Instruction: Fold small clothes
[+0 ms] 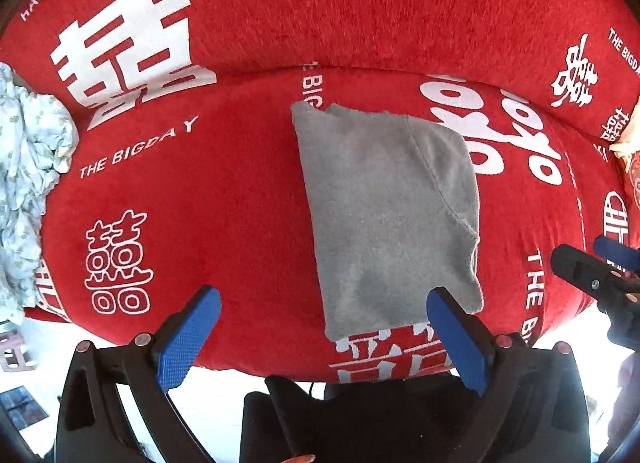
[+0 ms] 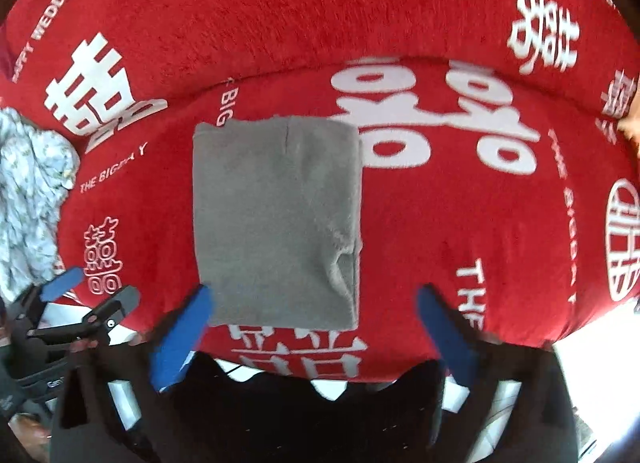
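Open red cover [image 1: 248, 199] all round folded grey garment [image 1: 384, 215], crumpled floral cloth [image 1: 28, 167] blocks far left

Below my claws, the grey garment [image 1: 384, 215] lies folded into a flat, neat rectangle on the red seat cover, one seam curving down its right side.

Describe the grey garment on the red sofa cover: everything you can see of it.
The grey garment is a small, soft, fleecy-looking piece, folded into a neat upright rectangle. A stitched seam curves down its right part, and layered edges show at the lower right corner, where a flap curls slightly. It lies flat on the seat of the red sofa cover, partly over white printed characters. Nothing grips it: both grippers' jaws stand open above it, not touching. The floral cloth lies apart at the left.
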Demonstrator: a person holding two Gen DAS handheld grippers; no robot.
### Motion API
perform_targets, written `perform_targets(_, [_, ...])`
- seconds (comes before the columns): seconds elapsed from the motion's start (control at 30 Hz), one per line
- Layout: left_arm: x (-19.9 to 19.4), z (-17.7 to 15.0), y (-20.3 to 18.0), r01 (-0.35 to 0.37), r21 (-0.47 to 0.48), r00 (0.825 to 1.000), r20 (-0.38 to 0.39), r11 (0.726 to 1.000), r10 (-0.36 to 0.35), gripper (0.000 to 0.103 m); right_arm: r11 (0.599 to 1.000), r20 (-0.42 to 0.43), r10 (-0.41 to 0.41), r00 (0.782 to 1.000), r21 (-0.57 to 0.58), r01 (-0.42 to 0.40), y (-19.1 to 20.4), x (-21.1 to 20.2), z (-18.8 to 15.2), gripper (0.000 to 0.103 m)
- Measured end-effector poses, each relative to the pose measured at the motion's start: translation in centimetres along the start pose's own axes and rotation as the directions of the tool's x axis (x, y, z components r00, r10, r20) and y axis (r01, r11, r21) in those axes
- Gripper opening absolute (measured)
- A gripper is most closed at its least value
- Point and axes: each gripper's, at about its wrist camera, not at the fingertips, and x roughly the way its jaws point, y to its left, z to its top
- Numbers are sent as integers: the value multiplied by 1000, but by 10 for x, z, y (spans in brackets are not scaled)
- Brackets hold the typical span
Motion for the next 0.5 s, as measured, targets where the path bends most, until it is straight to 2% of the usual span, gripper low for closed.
perform_targets(0.27, [-4,-6,2,-38,-27,999,-14,999,37,103,1000,-15,-24,1000,-18,23,11,-4,-1,103])
perform_targets(0.5, [-14,-8,7,-74,-59,997,12,996,74,103,999,-16,-43,999,-12,43,13,-8,-2,103])
